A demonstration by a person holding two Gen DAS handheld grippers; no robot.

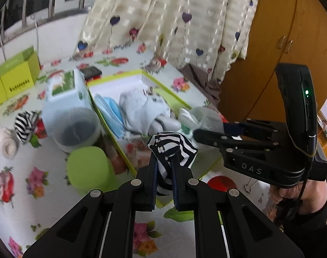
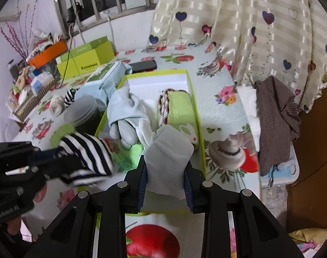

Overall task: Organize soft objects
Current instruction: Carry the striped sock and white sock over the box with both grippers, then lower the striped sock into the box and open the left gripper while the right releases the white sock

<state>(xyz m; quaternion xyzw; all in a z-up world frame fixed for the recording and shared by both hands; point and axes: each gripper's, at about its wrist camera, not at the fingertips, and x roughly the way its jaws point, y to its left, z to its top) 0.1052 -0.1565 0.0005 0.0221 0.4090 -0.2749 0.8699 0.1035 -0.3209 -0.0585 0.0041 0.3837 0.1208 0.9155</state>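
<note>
A black-and-white striped sock (image 1: 171, 148) is pinched between the pressed fingers of the left gripper (image 1: 164, 167). A pale grey sock (image 2: 168, 150) is clamped between the right gripper (image 2: 165, 172) fingers. Just ahead of both fingertips, the green-rimmed box (image 2: 196, 107) is seen, with a white glove (image 2: 124, 109) inside.

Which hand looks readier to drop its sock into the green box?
Right, probably. The right gripper holds its grey sock over the box; the left gripper's striped sock sits nearer the box's edge.
</note>
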